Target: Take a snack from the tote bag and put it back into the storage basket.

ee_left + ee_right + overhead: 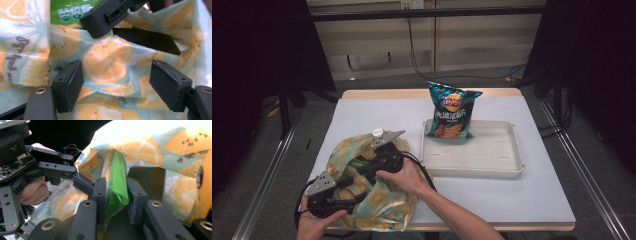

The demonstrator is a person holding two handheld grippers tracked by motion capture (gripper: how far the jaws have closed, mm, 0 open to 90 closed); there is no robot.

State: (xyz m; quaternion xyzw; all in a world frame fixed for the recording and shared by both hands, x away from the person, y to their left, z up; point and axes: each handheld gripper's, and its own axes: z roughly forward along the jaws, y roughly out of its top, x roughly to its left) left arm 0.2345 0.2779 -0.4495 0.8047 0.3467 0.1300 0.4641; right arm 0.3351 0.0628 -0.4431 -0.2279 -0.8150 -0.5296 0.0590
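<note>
From my console I count one fruit-print fabric bag at about seven o'clock on the table, and one green packet in its mouth. At roughly one o'clock I see one white tray with one blue crisp bag standing in it. That makes two snack packs, one bag and one tray, with two grippers: left gripper and right gripper.

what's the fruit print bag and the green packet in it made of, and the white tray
Fruit print bag: looks like thin coated fabric or soft plastic sheet, slightly glossy; it creases and slumps. Green packet: glossy plastic film with a crimped, ribbed seal edge, pinched by the right tongs. White tray: seems rigid moulded plastic, smooth with soft reflections.
</note>
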